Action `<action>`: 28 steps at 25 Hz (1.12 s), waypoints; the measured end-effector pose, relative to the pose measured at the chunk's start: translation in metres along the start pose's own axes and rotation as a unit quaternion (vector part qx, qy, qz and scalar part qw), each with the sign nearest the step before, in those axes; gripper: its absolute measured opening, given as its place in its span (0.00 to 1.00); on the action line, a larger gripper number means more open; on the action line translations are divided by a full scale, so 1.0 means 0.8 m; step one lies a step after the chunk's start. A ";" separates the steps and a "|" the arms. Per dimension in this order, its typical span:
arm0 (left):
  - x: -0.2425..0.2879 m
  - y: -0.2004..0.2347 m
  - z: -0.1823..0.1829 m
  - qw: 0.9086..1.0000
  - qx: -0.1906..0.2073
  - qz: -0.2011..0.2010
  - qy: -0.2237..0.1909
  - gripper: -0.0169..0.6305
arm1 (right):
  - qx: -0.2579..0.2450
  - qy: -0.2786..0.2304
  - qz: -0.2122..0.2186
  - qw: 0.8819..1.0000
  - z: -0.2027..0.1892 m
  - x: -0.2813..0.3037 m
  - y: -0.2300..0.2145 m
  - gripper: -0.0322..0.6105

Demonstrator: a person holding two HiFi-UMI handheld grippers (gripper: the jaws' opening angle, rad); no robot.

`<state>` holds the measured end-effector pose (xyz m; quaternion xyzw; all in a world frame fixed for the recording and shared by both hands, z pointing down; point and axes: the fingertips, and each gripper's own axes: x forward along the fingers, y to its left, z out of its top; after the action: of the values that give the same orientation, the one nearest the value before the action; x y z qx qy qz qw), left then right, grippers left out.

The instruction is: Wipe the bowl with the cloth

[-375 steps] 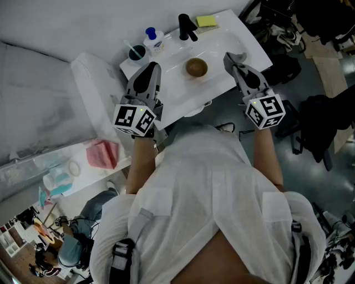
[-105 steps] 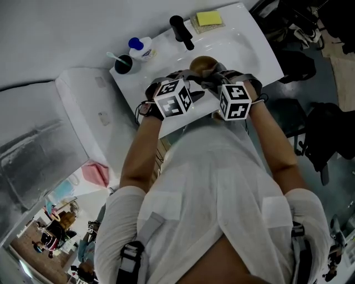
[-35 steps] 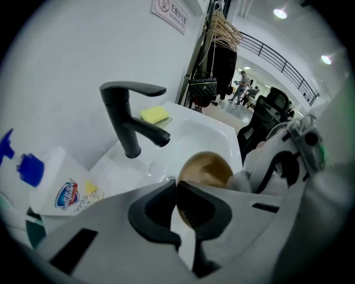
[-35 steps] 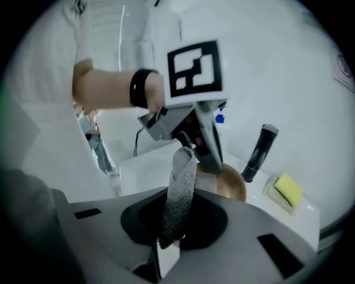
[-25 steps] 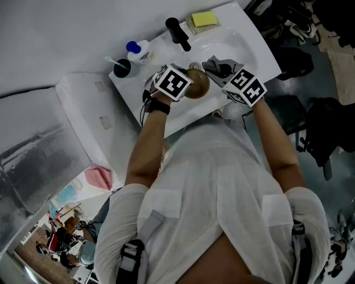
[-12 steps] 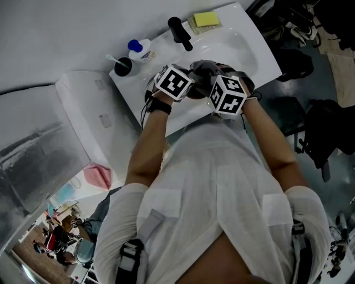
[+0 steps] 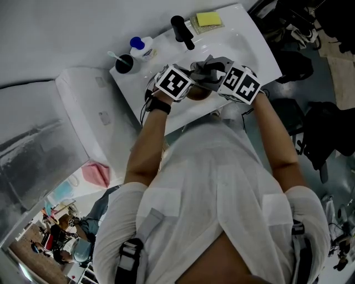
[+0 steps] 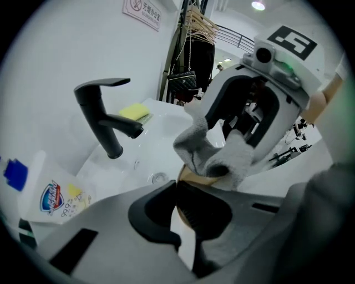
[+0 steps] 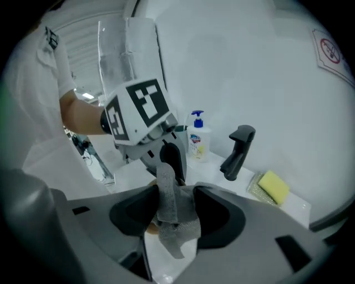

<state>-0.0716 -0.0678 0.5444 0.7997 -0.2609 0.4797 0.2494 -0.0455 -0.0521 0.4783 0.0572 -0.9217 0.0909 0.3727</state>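
A black faucet (image 7: 182, 32) and yellow sponge (image 7: 208, 19) stand behind. The left gripper (image 8: 176, 191) clamps the brown bowl (image 8: 191, 178) by its rim. The right gripper (image 9: 175, 208), jaws just opened wide, straddles the crumpled grey cloth (image 8: 222, 158), seemingly loose.

A black tap (image 7: 182, 32) is standing at the back of a white washbasin (image 7: 252, 47), with a yellow sponge (image 7: 208, 19) lying just beside it on one side and, on the other, a white soap bottle (image 7: 140, 47) with a blue pump standing next to a dark cup (image 7: 123, 64) that is holding a pale-handled brush (image 7: 112, 55). On the floor at the head view's left, a pink thing (image 7: 95, 175) is lying near clear plastic sheeting (image 7: 33, 155). In the left gripper view a red-and-white sign (image 8: 142, 8) is hanging on the wall above the tap, and a black handbag (image 8: 183, 84) is hanging beyond the basin.
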 end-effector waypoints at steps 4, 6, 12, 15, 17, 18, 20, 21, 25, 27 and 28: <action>-0.003 -0.020 0.012 0.999 0.030 -0.013 -0.017 0.06 | -0.026 0.070 -0.034 0.997 -0.032 0.016 -0.007 0.31; -0.006 -0.032 0.016 0.998 0.050 -0.022 -0.013 0.05 | -0.054 0.111 -0.041 0.991 -0.046 0.024 -0.006 0.28; -0.008 -0.047 0.025 0.992 0.120 -0.003 0.026 0.05 | -0.177 0.176 -0.070 0.966 -0.055 0.043 -0.003 0.16; -0.010 -0.040 0.026 0.991 0.124 0.014 0.039 0.05 | -0.173 0.171 -0.086 0.966 -0.051 0.048 -0.009 0.15; -0.013 -0.032 0.026 0.994 0.098 0.022 0.029 0.05 | -0.119 0.144 -0.095 0.978 -0.043 0.044 -0.015 0.14; -0.014 -0.026 0.026 0.996 0.080 0.026 0.019 0.05 | -0.089 0.131 -0.101 0.982 -0.042 0.041 -0.020 0.14; -0.018 -0.014 0.027 0.999 0.036 0.036 -0.010 0.05 | -0.029 0.108 -0.115 0.987 -0.045 0.035 -0.031 0.14; -0.019 -0.009 0.028 0.999 0.013 0.039 -0.027 0.05 | -0.001 0.096 -0.121 0.988 -0.046 0.032 -0.037 0.14; -0.024 0.007 0.031 0.990 -0.096 0.037 -0.100 0.05 | 0.099 0.054 -0.141 0.984 -0.052 0.023 -0.050 0.14; -0.022 0.007 0.027 0.982 -0.142 0.026 -0.121 0.06 | 0.119 0.053 -0.146 0.981 -0.056 0.021 -0.052 0.14; -0.019 0.004 0.024 0.982 -0.145 0.022 -0.121 0.06 | 0.110 0.066 -0.146 0.981 -0.059 0.021 -0.052 0.14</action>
<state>-0.0672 -0.0801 0.5234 0.8011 -0.3734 0.3419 0.3191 -0.0179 -0.0838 0.5287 0.2261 -0.8612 0.1397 0.4332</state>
